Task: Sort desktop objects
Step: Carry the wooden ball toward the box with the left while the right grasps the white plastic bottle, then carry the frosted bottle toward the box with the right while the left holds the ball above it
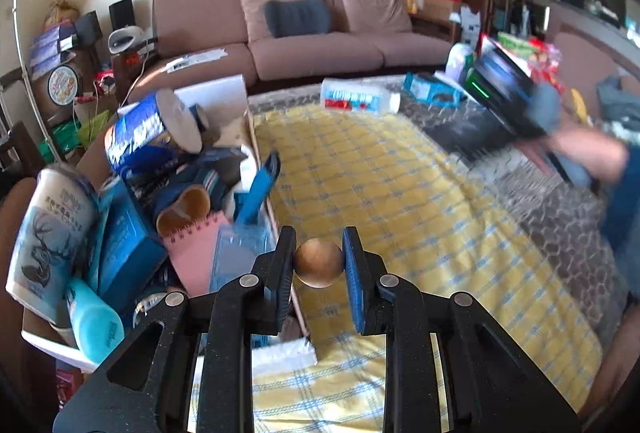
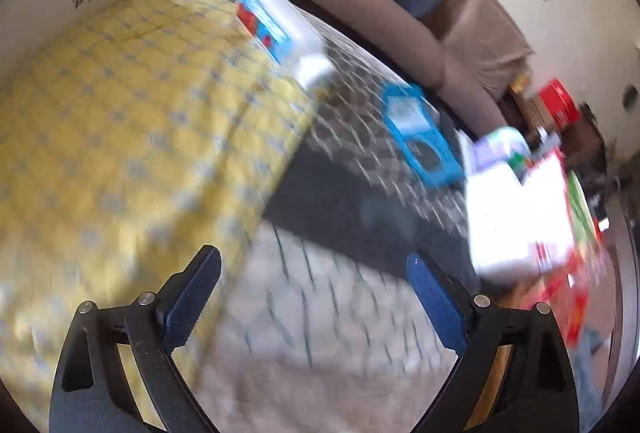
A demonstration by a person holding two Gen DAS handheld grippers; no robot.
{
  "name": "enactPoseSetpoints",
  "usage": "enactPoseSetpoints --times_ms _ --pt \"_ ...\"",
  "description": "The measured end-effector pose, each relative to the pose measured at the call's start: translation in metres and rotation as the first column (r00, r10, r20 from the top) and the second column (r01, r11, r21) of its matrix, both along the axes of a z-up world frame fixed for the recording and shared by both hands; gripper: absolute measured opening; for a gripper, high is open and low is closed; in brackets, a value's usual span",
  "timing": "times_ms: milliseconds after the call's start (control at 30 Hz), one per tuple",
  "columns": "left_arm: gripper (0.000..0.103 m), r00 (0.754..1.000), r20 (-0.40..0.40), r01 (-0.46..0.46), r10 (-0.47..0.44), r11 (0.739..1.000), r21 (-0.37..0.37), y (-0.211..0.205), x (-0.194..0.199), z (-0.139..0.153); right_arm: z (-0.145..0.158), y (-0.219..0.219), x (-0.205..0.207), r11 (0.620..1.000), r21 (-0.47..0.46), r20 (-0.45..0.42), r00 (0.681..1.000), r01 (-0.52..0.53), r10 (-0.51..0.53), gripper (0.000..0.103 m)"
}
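My left gripper point(image 1: 319, 265) is shut on a small brown ball point(image 1: 319, 262) and holds it above the yellow checked cloth point(image 1: 380, 169), just right of the cardboard box point(image 1: 262, 149) full of blue items. A white bottle with a blue and red label point(image 1: 358, 96) lies at the cloth's far edge; it also shows in the right wrist view point(image 2: 280, 29). A blue packet point(image 1: 434, 89) lies right of it, also in the right wrist view point(image 2: 418, 135). My right gripper point(image 2: 314, 297) is open and empty, above the table; that view is blurred. The right gripper's body point(image 1: 508, 89) shows at the right.
The box holds a blue can point(image 1: 148, 125), a pink notebook point(image 1: 196, 253), a cyan bottle point(image 1: 96, 321) and a tissue pack point(image 1: 48, 233). A dark pad point(image 2: 360, 209) lies on the patterned table cover. Red and white packages point(image 2: 532, 217) sit at the right. A sofa point(image 1: 320, 29) stands behind.
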State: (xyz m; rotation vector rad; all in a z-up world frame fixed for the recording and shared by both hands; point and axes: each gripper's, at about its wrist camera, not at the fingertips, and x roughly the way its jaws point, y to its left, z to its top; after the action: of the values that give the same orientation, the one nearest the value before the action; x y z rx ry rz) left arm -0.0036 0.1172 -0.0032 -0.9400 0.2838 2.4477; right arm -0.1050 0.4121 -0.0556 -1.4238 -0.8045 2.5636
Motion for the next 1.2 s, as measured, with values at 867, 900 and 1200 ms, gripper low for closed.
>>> enactPoseSetpoints --times_ms 867,900,1200 --pt "0.022 0.984 0.032 -0.178 0.175 0.970 0.163 -0.055 -0.015 0.040 0.010 -0.057 -0.054 0.894 -0.423 0.242 0.969 0.151 -0.050 0.041" --pt "0.022 0.982 0.033 -0.187 0.184 0.968 0.167 -0.058 -0.014 0.043 0.010 -0.069 -0.033 0.892 -0.428 0.253 0.967 0.148 -0.039 0.041" --pt "0.022 0.980 0.031 -0.198 0.196 0.958 0.208 -0.069 -0.009 0.057 0.000 -0.138 0.122 0.893 -0.430 0.379 0.924 0.131 0.047 0.041"
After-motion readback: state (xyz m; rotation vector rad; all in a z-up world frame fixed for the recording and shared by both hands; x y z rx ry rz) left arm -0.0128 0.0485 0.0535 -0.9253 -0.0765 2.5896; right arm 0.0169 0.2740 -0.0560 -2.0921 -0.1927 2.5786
